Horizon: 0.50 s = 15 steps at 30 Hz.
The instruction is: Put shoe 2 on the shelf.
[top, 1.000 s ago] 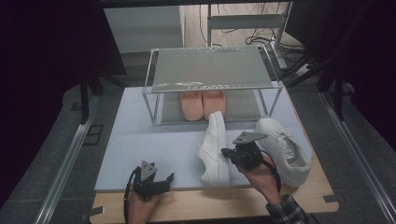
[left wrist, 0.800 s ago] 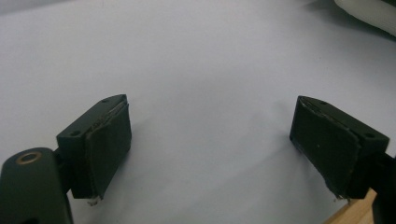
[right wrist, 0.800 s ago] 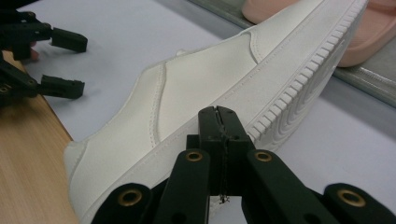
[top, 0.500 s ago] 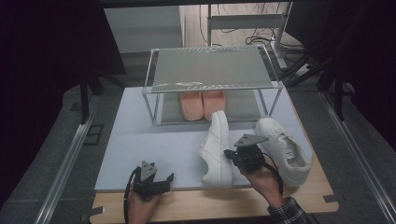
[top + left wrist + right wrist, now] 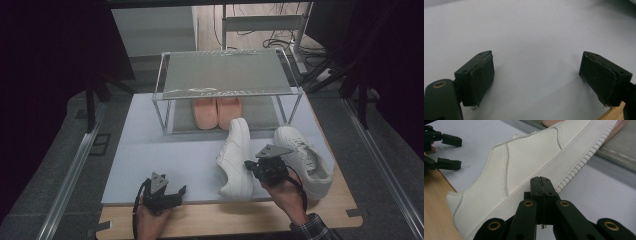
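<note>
On the near right of the pale mat (image 5: 150, 150), my right gripper (image 5: 541, 182) has its jaws pressed together, empty, tips against the sole edge of the white sneaker (image 5: 235, 157) lying on its side. Its mate (image 5: 305, 157) stands just to the right. My left gripper (image 5: 536, 75) rests near left, jaws wide apart and empty; I read no brand or writing anywhere.

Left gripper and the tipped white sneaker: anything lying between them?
Nothing: in the high view, bare pale mat separates the left gripper from the sneaker lying on its side.
</note>
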### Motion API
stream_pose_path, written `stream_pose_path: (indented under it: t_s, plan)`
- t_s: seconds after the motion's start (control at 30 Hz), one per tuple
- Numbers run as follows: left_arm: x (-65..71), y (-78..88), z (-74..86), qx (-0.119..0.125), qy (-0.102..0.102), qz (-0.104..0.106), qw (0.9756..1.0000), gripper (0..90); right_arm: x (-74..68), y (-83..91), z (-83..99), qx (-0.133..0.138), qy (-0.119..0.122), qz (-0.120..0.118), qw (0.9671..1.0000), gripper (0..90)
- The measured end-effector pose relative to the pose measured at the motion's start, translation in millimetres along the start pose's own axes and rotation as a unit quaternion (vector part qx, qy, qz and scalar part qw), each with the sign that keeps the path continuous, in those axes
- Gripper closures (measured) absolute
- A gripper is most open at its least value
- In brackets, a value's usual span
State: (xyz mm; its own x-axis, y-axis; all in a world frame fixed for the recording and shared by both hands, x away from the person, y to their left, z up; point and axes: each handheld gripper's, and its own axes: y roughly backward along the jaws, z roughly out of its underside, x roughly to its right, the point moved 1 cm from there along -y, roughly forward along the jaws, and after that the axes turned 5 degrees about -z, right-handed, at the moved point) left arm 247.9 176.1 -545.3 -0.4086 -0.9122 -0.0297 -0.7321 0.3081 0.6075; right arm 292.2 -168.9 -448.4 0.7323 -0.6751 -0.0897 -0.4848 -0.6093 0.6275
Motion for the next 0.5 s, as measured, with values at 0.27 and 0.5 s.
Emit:
stream_pose_path:
  t_s: [0.27, 0.5]
  plan:
    - [0.1, -0.1, 0.0, -0.001, 0.001, 0.000, 1.0000, 12.8, 13.9, 13.1, 12.8, -0.006, -0.017, 0.025, 0.9995, 90.0]
    - [0.0, -0.1, -0.1, -0.001, 0.000, 0.000, 1.0000, 12.7, 25.0, 16.7, 25.0, -0.018, -0.031, 0.050, 0.9981, 90.0]
